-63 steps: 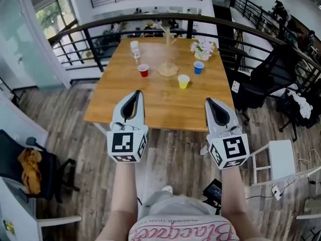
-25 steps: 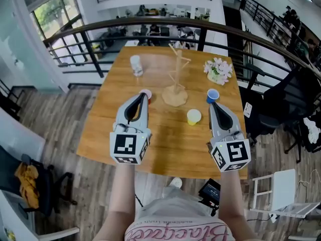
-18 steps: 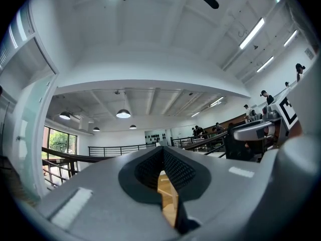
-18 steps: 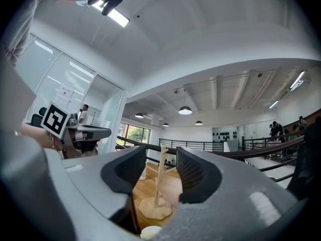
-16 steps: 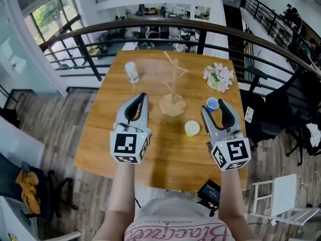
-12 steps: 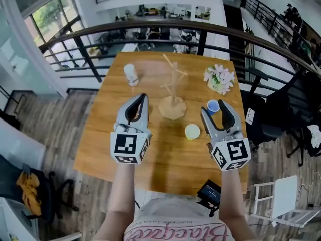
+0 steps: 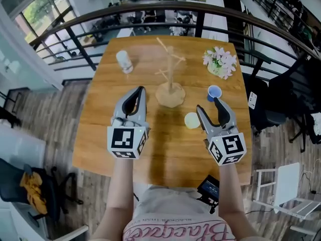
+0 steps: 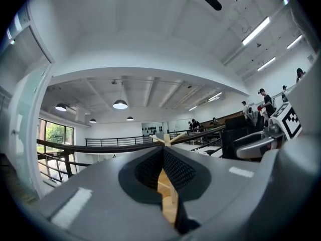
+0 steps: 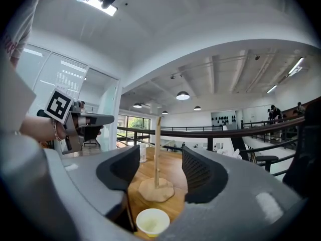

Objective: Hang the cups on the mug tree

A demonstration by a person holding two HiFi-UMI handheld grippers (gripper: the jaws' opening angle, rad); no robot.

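1. The yellow cup [image 7: 191, 120] stood upright and empty on the wooden surface [image 7: 100, 134], right of centre in the head view and just off the lower right of the mug tree's base. In the right gripper view it sat at the bottom middle of the frame, mouth up.
2. It looked to me like a small, thin-walled disposable cup, and I saw no handle on it. I judged it very light, easy to tip over and quick to buckle under a hard squeeze. A gentle pinch across the wall just under the rim seemed the sensible hold, as that would leave the mouth free to drop over a peg.
3. The mug tree [image 7: 170, 82] rose in the upper middle of the head view on its round wooden foot. Every peg I could see was bare, so no cup had been hung yet.
4. The blue cup [image 7: 214, 93] stood upright further right, near the yellow one but apart from it.
5. The right gripper [image 7: 208, 104] sat just right of the yellow cup with its jaws spread, and they had just been opening. Nothing was pinched. The cup lay low under the gap, with neither pad touching it.
6. The left gripper [image 7: 140, 90] hung left of the tree's foot, its jaws pressed together on nothing.
7. Further out, a clear tumbler [image 7: 123, 62] stood at the upper left of the surface and a bunch of pale flowers [image 7: 220, 62] at the upper right.
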